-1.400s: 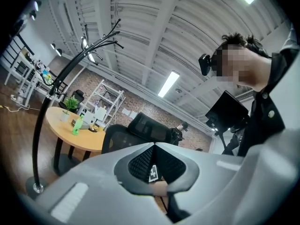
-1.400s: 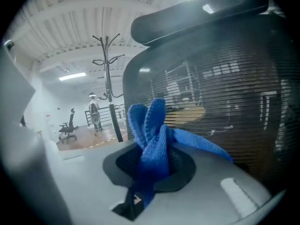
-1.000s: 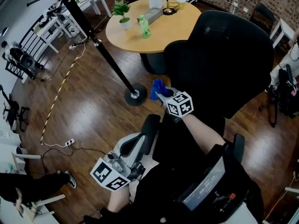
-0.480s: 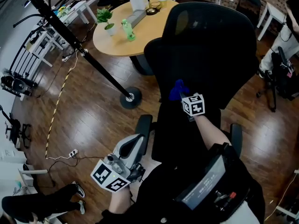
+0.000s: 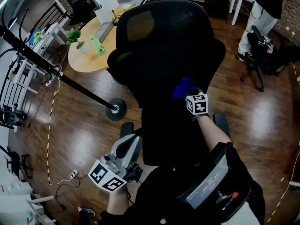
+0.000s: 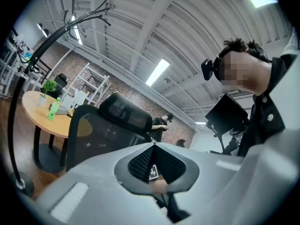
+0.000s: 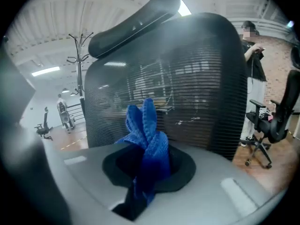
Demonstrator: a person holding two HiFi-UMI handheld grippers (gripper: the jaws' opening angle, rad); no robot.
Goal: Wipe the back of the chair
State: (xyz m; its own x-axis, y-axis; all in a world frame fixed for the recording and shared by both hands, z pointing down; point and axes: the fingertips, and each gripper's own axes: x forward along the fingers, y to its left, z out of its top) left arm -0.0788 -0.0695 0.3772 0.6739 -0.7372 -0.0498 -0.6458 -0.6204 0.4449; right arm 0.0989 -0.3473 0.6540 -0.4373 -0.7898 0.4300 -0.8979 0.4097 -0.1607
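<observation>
The black mesh chair back (image 5: 164, 55) fills the middle of the head view, its headrest (image 5: 154, 22) on the far side. My right gripper (image 5: 189, 95) is shut on a blue cloth (image 5: 183, 88), which presses against the lower middle of the back. In the right gripper view the blue cloth (image 7: 143, 121) sticks up from the right gripper (image 7: 149, 161) just before the chair's mesh (image 7: 197, 83). My left gripper (image 5: 125, 146) hangs low at the left beside the seat, shut and empty. The left gripper (image 6: 153, 146) looks up at the chair (image 6: 103, 125) from below.
A round wooden table (image 5: 89, 60) with a green bottle (image 5: 96, 45) and a small plant (image 5: 74, 35) stands beyond the chair at left. A slanted black pole ends in a round base (image 5: 116, 109). A second chair (image 5: 262, 55) and a person (image 5: 265, 3) are at right.
My right gripper has carried the blue cloth from the chair back's left edge rightward onto its middle. The left gripper has stayed low at the left.
</observation>
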